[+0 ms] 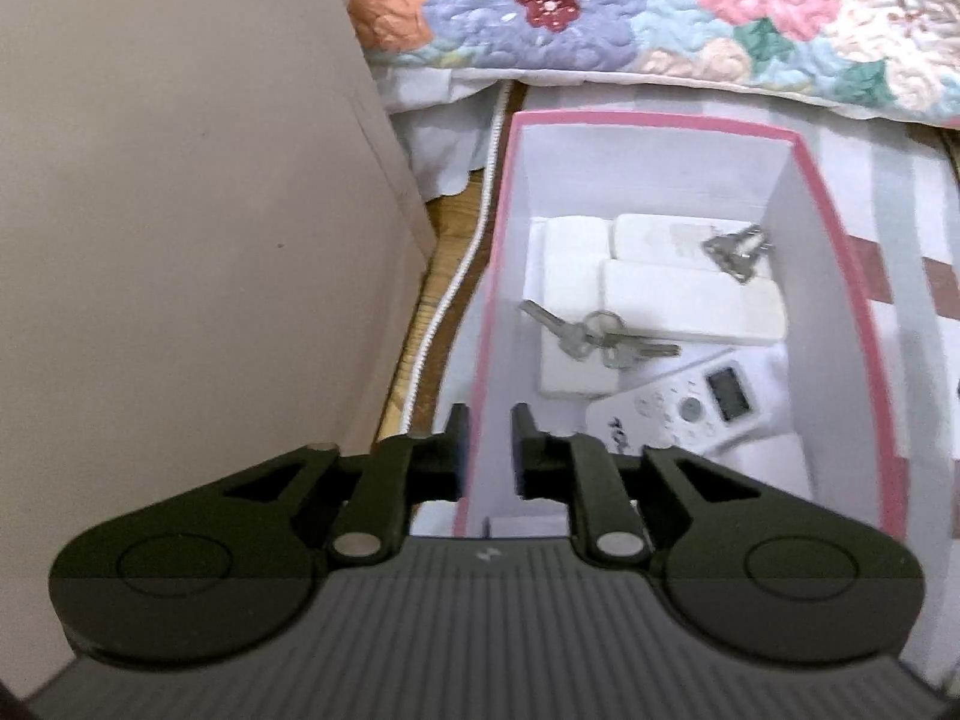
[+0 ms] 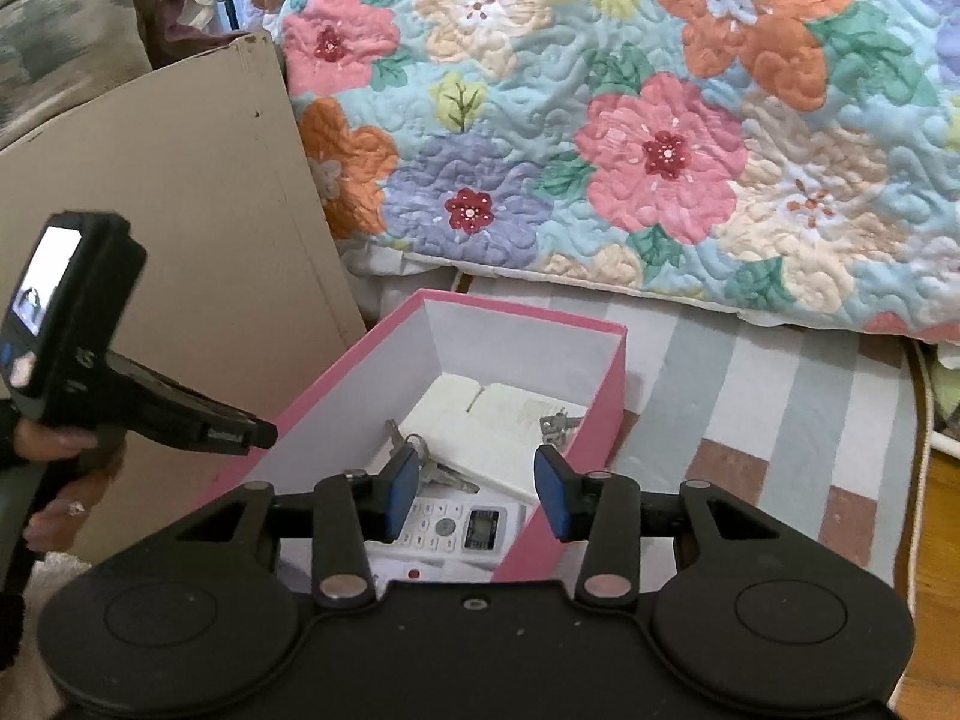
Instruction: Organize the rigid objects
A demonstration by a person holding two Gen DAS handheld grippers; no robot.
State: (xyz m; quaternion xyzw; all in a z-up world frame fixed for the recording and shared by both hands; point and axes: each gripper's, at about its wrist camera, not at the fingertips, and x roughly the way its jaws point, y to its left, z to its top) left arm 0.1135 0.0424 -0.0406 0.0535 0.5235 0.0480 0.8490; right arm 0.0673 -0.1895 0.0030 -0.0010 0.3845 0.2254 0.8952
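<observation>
A pink box (image 1: 840, 252) with a white inside stands on the floor. In it lie a white cordless phone (image 1: 690, 405), a bunch of keys (image 1: 594, 330), a second metal key set (image 1: 738, 246) and several white flat blocks (image 1: 690, 306). My left gripper (image 1: 489, 444) is open with a narrow gap, and the box's left wall shows between its fingers without the pads pressing it. In the right wrist view the left gripper (image 2: 264, 435) hangs at that wall's rim. My right gripper (image 2: 477, 492) is open and empty above the phone (image 2: 456, 525) and keys (image 2: 420, 456).
A beige cabinet panel (image 2: 180, 210) rises close to the left of the box (image 2: 522, 315). A flowered quilt (image 2: 660, 150) overhangs behind it. A striped rug (image 2: 780, 390) lies to the right, and a white cord (image 1: 456, 276) runs over the wooden floor. A person's hand (image 2: 48, 438) holds the left gripper.
</observation>
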